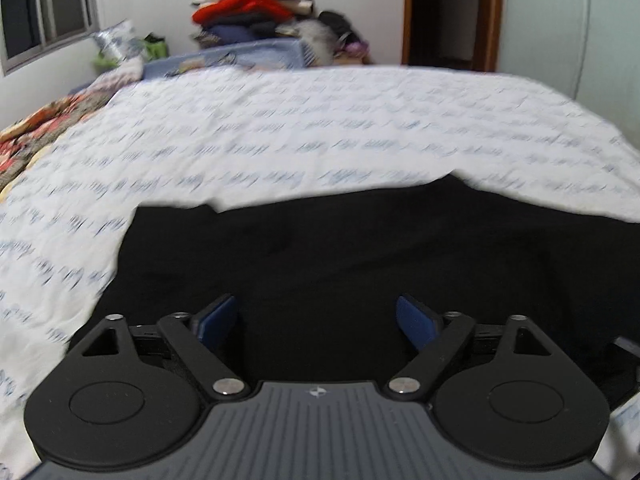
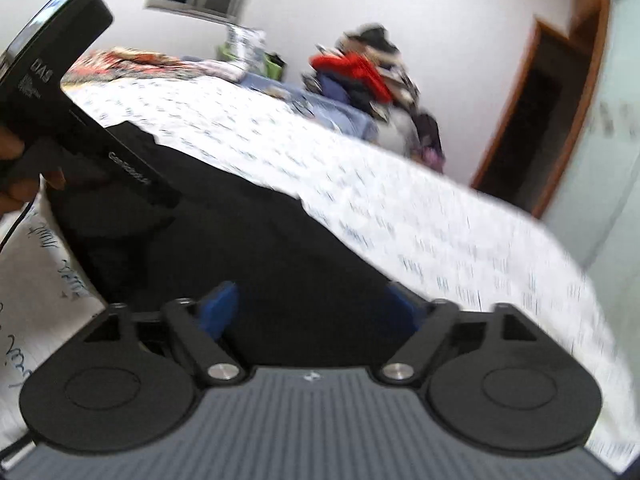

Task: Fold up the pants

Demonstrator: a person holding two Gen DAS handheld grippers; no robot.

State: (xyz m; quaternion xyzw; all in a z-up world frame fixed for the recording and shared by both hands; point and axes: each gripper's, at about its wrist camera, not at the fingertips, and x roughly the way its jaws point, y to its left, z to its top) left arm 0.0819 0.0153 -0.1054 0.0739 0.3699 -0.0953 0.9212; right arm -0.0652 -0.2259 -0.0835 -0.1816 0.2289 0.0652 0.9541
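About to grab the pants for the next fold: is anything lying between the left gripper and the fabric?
Nothing visible. The left gripper hangs open directly over the black pants, with only bare fabric between its fingers.

Left wrist camera sat close above the black pants (image 1: 360, 256), looking level-horizoned across the bed (image 1: 320, 128) toward the clothes pile (image 1: 252, 12). Right wrist view was rolled, equally close, sharing pants (image 2: 248, 248), bed (image 2: 400, 200), pile (image 2: 360, 72).

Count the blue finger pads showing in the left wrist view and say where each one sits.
2. One blue pad sits left of centre, the other right of centre, both above the black pants, spread apart.
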